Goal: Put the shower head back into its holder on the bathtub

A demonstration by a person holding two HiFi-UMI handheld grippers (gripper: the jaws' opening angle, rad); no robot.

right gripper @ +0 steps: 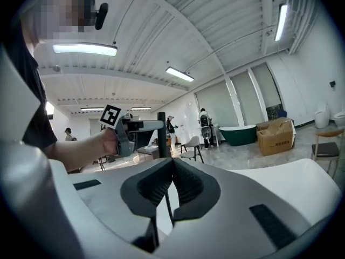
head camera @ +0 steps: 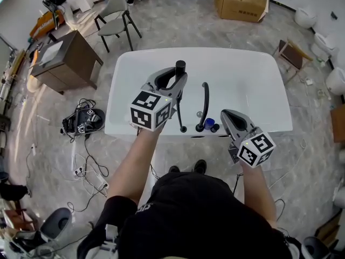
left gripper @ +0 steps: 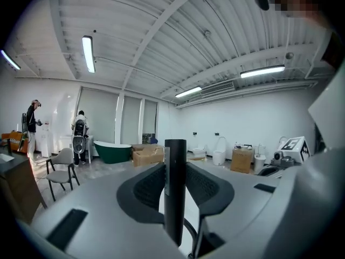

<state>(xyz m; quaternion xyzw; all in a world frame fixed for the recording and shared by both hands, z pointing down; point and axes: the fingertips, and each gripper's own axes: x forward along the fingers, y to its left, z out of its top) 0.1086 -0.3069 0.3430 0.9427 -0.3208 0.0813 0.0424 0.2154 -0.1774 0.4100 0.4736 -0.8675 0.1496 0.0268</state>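
Where the head view looks down, your left gripper (head camera: pixel 180 77) is raised over the near side of the white oval bathtub (head camera: pixel 249 85), its jaws clamped on the black cylindrical shower head (head camera: pixel 180 66), which stands upright with its top end above the jaws. A thin black hose (head camera: pixel 179 115) drops from it to the near rim of the tub. Just right of the hose, the black curved faucet spout (head camera: pixel 205 102) rises from that rim, with a small blue knob (head camera: pixel 209 123) at its foot. Your right gripper (head camera: pixel 226 114) sits lower, just right of the knob and apart from the shower head. I cannot make out the holder in this view.

In the left gripper view, both dark ribbed pads (left gripper: pixel 146 186) press against the sides of the shower head, which stands straight up between them. Beyond it lie a grey chair (left gripper: pixel 62 169), a dark green tub (left gripper: pixel 113 151) and a cardboard box (left gripper: pixel 146 154).

In the right gripper view, your right gripper's jaws are closed tip to tip with nothing held between them. Only the hose shows as a thin line through the gap lower down. Your left hand (right gripper: pixel 110 142) holds the shower head up well to the left, beyond the jaws.
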